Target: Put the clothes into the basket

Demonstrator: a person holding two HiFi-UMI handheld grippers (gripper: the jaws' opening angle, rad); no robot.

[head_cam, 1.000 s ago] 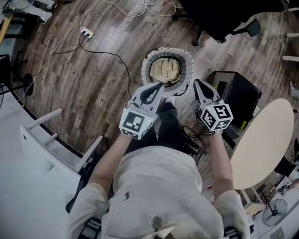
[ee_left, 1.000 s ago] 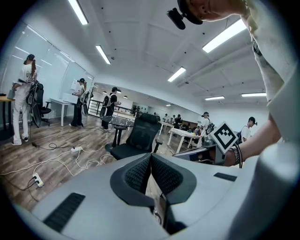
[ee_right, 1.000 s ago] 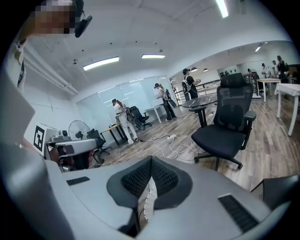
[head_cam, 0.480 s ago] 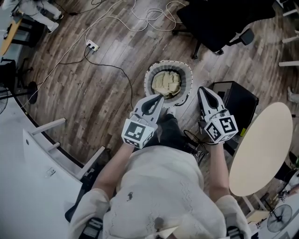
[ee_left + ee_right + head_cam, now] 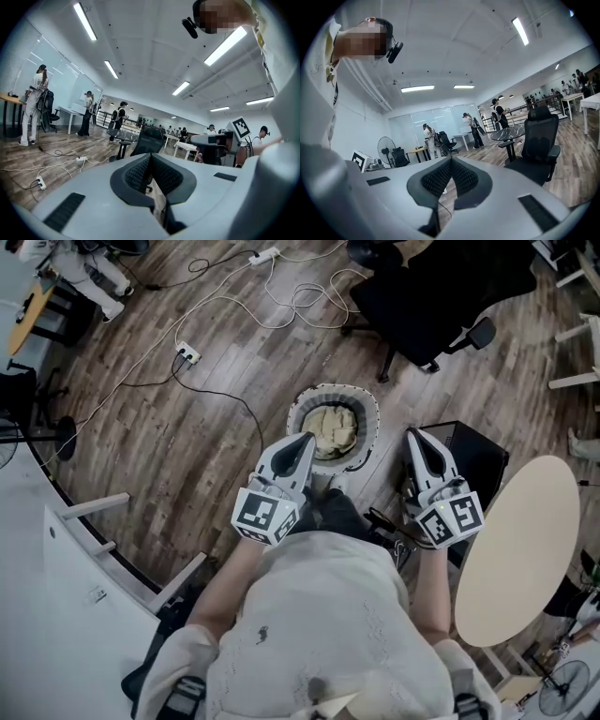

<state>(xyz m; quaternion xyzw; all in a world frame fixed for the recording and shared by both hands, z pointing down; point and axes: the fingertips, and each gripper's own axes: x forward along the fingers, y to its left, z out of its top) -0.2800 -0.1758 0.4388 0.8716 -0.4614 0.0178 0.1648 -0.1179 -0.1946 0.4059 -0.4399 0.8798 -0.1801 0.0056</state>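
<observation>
A round white basket [image 5: 367, 412] stands on the wooden floor in the head view, with cream-coloured clothes [image 5: 330, 427] lying inside it. My left gripper [image 5: 307, 439] is held up in front of me, over the basket's near left rim, its jaws shut and empty. My right gripper [image 5: 415, 435] is raised to the right of the basket, also shut with nothing in it. In the left gripper view the pads of the left gripper [image 5: 150, 158] meet and point level across the room. In the right gripper view the right gripper [image 5: 451, 161] is likewise shut and level.
A black office chair [image 5: 422, 296] stands beyond the basket and a black box [image 5: 473, 460] lies right of it. A round beige table [image 5: 516, 549] is at my right, a white desk [image 5: 37, 615] at my left. Cables and a power strip [image 5: 187, 354] lie on the floor.
Both grippers have risen away from the basket and tipped up toward level. The clothes stay in the basket, which now looks smaller and farther below.
</observation>
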